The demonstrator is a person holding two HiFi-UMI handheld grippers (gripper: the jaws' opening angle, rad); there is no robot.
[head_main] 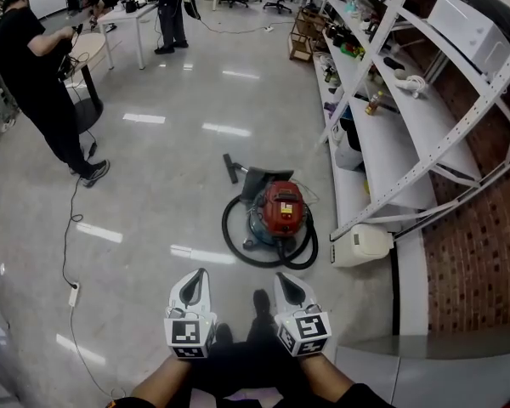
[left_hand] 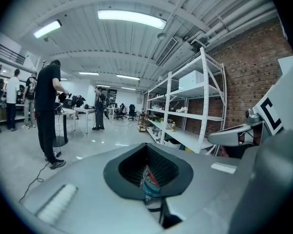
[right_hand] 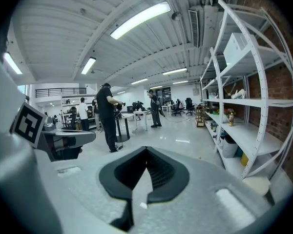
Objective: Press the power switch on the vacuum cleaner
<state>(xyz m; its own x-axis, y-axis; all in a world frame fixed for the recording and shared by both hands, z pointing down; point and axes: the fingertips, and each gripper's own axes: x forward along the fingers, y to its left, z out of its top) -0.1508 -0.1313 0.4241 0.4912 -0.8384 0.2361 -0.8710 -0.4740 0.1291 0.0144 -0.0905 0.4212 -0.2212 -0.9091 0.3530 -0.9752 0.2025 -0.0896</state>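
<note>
Head view looks steeply down on a glossy grey floor (head_main: 195,160) with white shelving (head_main: 391,143) along its right edge, and the vacuum cleaner (head_main: 279,211) stands on the floor close to that edge, just beside the foot of the shelving. It is a squat canister with a red top over a blue-grey body, and its black hose (head_main: 238,249) loops round it on the floor. Both tools hang well short of it at the bottom of the frame. The left gripper (head_main: 197,280) and right gripper (head_main: 287,282) each have their jaws drawn together at the tips with nothing between them, and the left gripper view shows the canister (left_hand: 149,182) through the slit behind its tips. The switch itself is too small to pick out – probably it sits on the red top. The shell looks like hard, smooth plastic, stiff enough to take a firm poke. The body is likely on castors, so a sideways shove could roll it – a straight downward press with one closed tip seems safest, with no gripping needed.
</note>
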